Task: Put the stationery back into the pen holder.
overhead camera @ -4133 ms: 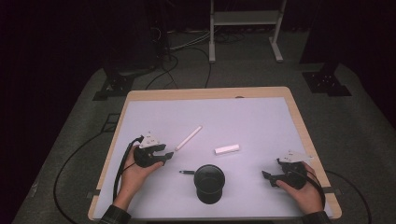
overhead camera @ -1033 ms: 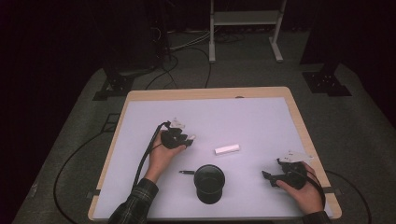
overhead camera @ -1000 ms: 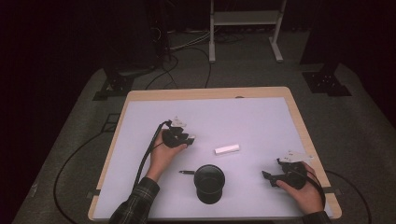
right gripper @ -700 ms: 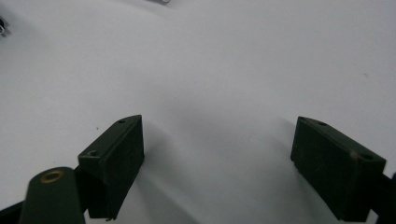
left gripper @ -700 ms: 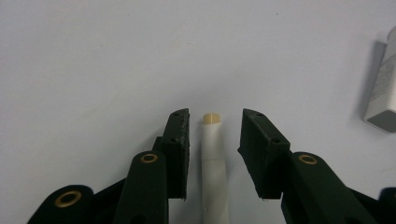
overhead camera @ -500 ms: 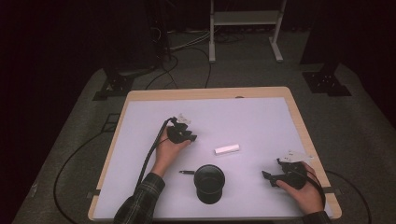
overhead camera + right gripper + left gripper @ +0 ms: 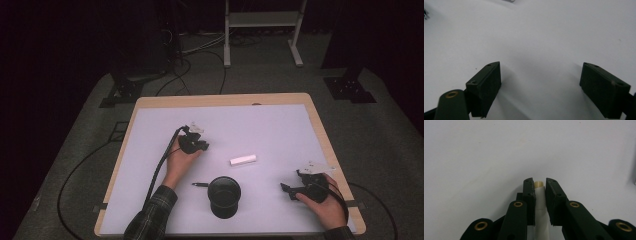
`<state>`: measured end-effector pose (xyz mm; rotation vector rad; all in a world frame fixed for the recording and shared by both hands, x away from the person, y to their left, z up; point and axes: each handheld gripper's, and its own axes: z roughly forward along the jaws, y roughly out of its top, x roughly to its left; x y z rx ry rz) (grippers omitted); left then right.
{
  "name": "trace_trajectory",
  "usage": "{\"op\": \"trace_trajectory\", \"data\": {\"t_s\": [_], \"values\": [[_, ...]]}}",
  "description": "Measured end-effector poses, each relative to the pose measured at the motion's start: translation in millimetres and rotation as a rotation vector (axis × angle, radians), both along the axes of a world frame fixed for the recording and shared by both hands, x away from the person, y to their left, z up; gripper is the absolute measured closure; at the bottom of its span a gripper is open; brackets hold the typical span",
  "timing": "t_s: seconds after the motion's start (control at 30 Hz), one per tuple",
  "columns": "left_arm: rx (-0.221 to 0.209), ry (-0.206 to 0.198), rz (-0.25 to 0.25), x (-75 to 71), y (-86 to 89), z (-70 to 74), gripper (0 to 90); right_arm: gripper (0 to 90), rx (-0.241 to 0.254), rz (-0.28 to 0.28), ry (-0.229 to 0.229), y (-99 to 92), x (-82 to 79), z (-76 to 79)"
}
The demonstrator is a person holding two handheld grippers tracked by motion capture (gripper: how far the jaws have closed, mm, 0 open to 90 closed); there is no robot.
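The white pen [image 7: 540,202] lies on the counter [image 7: 280,125] left of centre, pinched between the left gripper's [image 7: 196,145] fingers [image 7: 529,195], which have just closed on it. So the grab looks done; next comes a clean lift, probably toward the black cup [image 7: 224,196] at the near edge. The right gripper [image 7: 290,191] rests near right, fingers wide apart, nothing between them.

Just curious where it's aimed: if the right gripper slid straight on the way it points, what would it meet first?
Probably the black round cup. In the high view the right gripper points left across the white table toward it; its own view shows bare tabletop between open jaws, so the exact line is uncertain.
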<state>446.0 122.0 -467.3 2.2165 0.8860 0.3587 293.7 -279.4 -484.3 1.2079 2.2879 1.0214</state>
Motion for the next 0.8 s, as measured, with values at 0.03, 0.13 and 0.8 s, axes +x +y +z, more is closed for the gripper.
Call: {"op": "trace_trajectory", "data": {"t_s": [0.03, 0.13, 0.8], "values": [[0.0, -0.002, -0.003, 0.0, 0.3, -0.1, 78.7, 16.1, 0.0, 0.0, 0.0, 0.0, 0.0, 0.0], [-0.004, -0.002, -0.002, 0.0, 0.4, -0.2, 78.8, 16.1, 0.0, 0.0, 0.0, 0.0, 0.0, 0.0], [-0.124, -0.029, -0.021, -12.6, 12.8, 30.6, 78.9, 16.1, 0.0, 0.0, 0.001, 0.0, 0.0, 0.0]]}}
